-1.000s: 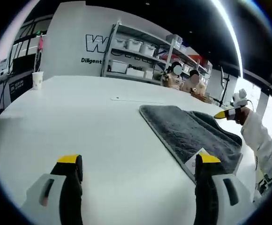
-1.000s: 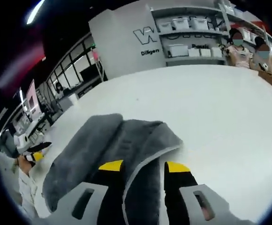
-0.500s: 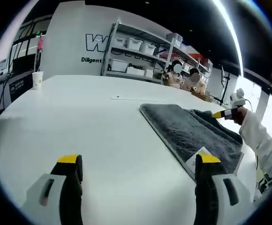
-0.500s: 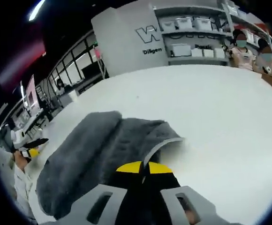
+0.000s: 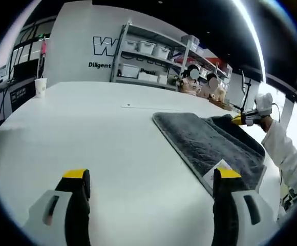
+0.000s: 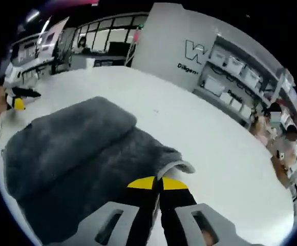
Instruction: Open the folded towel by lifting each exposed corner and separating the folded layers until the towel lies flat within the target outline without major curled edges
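The grey towel lies on the white surface, in the lower left and centre of the right gripper view and at centre right of the left gripper view. It looks only partly opened: one thick layer lies folded over another, with a rolled ridge across the middle of the right gripper view. The right hand-held gripper is clamped on the towel's lifted corner at bottom centre, its yellow-tipped jaws pressed together on the hem. The left hand-held gripper has its jaws wide apart over bare surface, gripping nothing, its right jaw just beside the towel's white label. By my judgement, peeling the held layer back and flattening remain. I cannot make out any target outline.
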`<state>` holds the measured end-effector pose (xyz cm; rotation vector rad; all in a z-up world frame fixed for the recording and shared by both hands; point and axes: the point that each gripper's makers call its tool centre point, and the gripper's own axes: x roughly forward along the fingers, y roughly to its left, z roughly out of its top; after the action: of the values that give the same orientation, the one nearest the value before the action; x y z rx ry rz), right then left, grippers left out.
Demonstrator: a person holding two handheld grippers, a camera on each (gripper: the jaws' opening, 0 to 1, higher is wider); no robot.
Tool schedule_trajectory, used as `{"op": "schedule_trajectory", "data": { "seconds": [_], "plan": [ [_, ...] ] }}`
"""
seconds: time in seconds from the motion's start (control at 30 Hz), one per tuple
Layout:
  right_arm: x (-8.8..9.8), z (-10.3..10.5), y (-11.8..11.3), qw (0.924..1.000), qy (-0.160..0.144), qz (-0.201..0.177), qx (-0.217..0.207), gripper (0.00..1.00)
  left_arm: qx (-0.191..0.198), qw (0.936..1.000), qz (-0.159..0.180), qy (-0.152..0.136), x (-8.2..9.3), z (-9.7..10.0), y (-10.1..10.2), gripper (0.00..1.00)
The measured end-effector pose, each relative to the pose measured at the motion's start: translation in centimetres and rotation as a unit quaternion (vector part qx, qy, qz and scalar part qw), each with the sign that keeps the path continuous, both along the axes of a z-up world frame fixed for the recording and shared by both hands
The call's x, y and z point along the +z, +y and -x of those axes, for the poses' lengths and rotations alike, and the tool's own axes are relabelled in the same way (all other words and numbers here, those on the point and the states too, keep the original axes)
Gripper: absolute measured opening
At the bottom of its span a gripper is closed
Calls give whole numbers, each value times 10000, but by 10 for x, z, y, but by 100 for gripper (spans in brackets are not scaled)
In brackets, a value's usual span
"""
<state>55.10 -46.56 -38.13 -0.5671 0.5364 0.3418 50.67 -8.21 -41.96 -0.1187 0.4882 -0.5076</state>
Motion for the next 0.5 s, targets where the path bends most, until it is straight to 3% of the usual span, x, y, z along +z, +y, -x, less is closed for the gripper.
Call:
{"op": "schedule_trajectory", "data": {
  "seconds": [0.3, 0.5],
  "plan": [
    [-3, 9, 53, 9932, -208, 652, 943, 0, -16, 10000, -14, 8, 0, 1, 0, 99],
    [-4, 25, 93, 9780, -386, 1128, 1711, 0, -23, 10000, -28, 10, 0, 1, 0, 99]
  ]
}}
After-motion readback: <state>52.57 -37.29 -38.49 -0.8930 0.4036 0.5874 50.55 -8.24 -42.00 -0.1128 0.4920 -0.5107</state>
